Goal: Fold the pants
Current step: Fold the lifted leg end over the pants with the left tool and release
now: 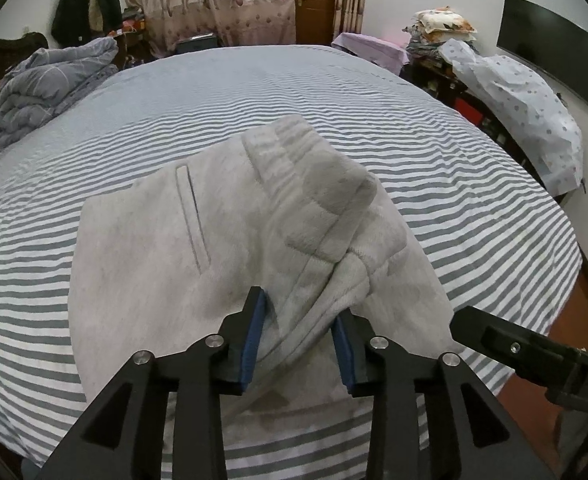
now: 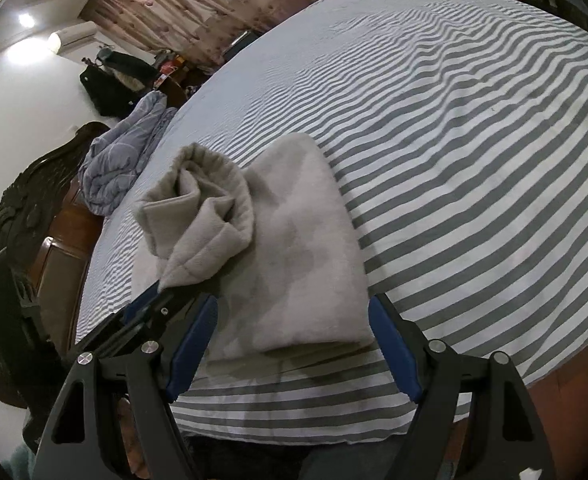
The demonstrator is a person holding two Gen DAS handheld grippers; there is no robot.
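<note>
Left hand-held gripper (image 1: 300, 320) pinches pants (image 1: 154, 280) beside crumpled quilt (image 1: 50, 80).

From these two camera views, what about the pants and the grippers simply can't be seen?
- Left wrist view: the pants' near hem, hidden behind the left hand-held gripper.
- Left wrist view: the right hand-held gripper's tips, cut off by the frame edge.
- Right wrist view: the pants' underside, pressed against the striped bed sheet.
</note>
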